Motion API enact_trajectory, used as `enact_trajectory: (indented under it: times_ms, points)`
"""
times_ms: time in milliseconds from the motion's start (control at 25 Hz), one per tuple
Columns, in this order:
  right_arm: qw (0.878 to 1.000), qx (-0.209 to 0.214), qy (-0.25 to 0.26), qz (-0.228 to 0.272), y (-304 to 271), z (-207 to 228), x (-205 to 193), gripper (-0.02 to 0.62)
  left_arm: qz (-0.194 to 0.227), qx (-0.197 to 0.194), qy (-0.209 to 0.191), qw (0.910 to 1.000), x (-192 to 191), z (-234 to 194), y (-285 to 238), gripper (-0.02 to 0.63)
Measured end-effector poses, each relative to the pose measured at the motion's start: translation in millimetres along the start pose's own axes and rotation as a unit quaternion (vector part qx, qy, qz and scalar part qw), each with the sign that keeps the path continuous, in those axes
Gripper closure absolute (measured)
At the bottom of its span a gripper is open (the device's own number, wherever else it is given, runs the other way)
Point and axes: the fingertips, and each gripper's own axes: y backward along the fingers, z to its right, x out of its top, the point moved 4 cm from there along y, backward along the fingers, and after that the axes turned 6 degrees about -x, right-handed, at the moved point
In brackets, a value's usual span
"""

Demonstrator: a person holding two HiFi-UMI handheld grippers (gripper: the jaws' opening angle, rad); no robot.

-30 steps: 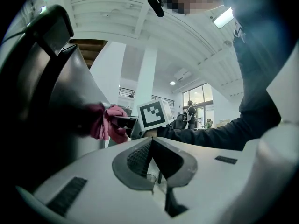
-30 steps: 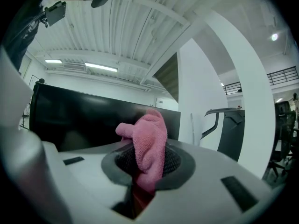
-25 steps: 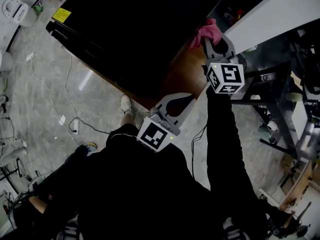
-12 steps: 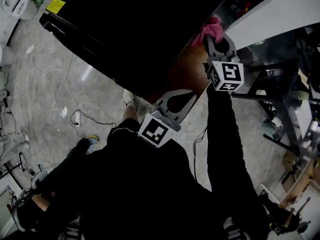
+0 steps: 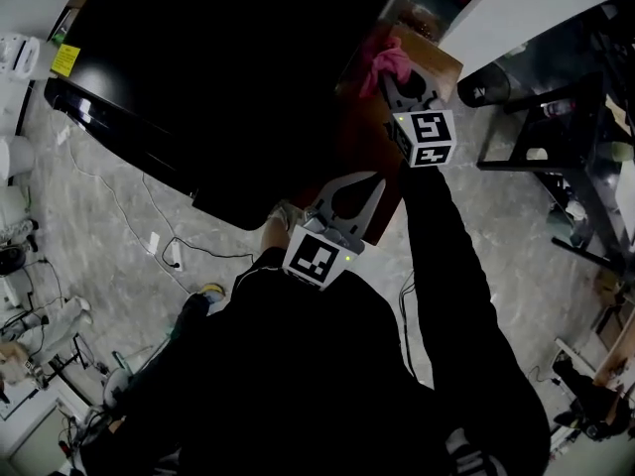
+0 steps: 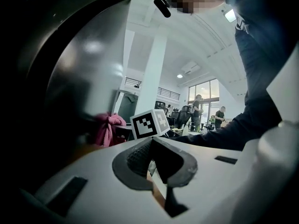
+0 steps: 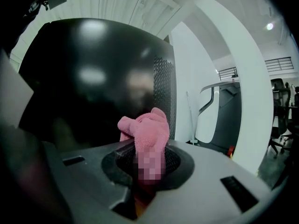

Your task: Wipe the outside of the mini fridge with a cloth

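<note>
The black mini fridge (image 5: 218, 77) fills the upper left of the head view; its glossy side (image 7: 93, 92) looms in front of the right gripper view. My right gripper (image 5: 399, 79) is shut on a pink cloth (image 5: 389, 62), which bunches out of the jaws (image 7: 145, 130) and lies against the fridge's right side near its back edge. The cloth (image 6: 108, 128) shows too in the left gripper view, beside the fridge wall (image 6: 70, 78). My left gripper (image 5: 347, 198) hangs lower, near the fridge's front corner, shut with nothing between its jaws (image 6: 150, 161).
A brown wooden surface (image 5: 367, 137) lies under the fridge's right side. A white panel (image 5: 526, 8) and a dark metal frame (image 5: 556, 137) stand at the right. Cables (image 5: 169, 251) trail over the grey floor at the left. People stand far off by windows (image 6: 205, 113).
My right gripper has carried the cloth up and left along the fridge's side. The head view has shifted, so the fridge sits lower in the picture. The left gripper has kept its place.
</note>
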Motion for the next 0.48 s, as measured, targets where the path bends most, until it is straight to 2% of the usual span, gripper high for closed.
enact_trajectory:
  times_ms: [480]
  points:
    - [0.999,-0.008,-0.026,-0.036,-19.1,17.7,-60.6,0.537,-0.034,0.009,0.019,0.9992,-26.4,-5.6,-15.0,0.6]
